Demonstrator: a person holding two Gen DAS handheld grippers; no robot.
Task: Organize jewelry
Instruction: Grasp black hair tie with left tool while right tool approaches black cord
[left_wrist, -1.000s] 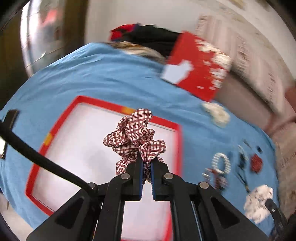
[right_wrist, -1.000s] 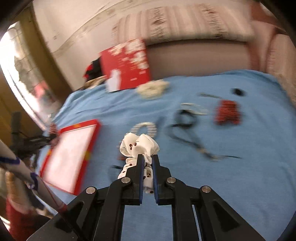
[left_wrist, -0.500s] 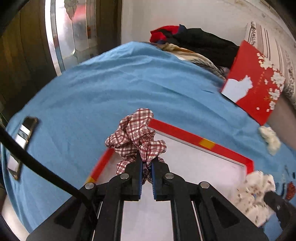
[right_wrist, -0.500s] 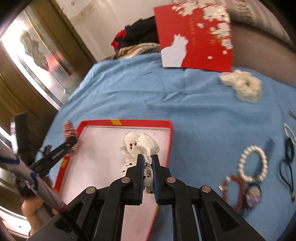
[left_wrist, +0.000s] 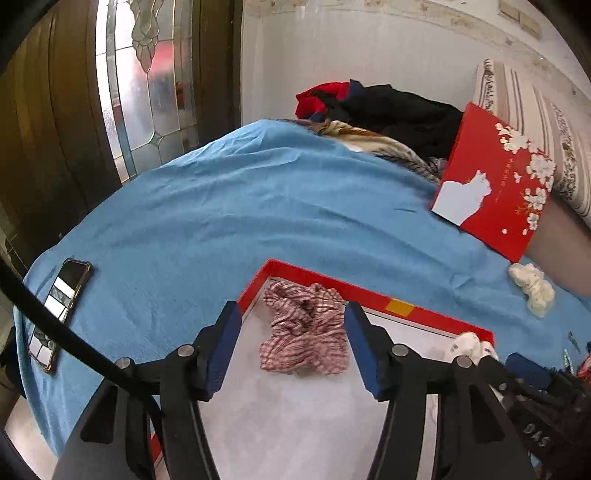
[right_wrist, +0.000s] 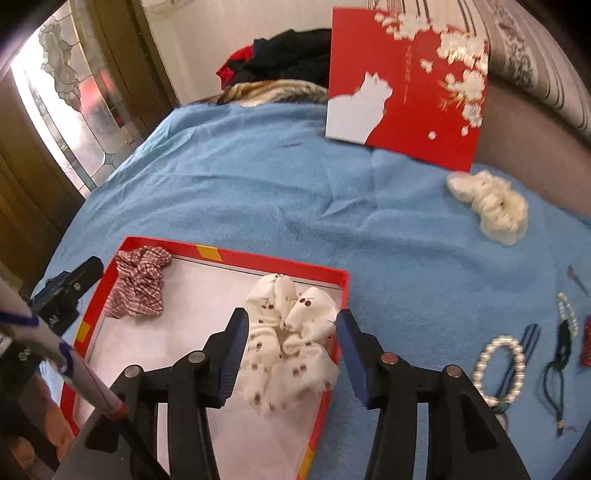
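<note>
Right wrist view: the right gripper (right_wrist: 290, 352) is opening its jaws, letting go of the white spotted scrunchie (right_wrist: 291, 343) lying loose between them by the red tray's (right_wrist: 236, 256) right edge. Left gripper (left_wrist: 291, 349) opens too; its plaid scrunchie (left_wrist: 304, 332) lies in the far left corner.

Soft matt blue cloth covers the bed (right_wrist: 258, 177). The plaid scrunchie (left_wrist: 304, 332) is crinkled fabric, the tray (right_wrist: 236, 254) smooth red card with matt white lining, the bracelet (right_wrist: 500, 365) glossy pearly beads.
</note>
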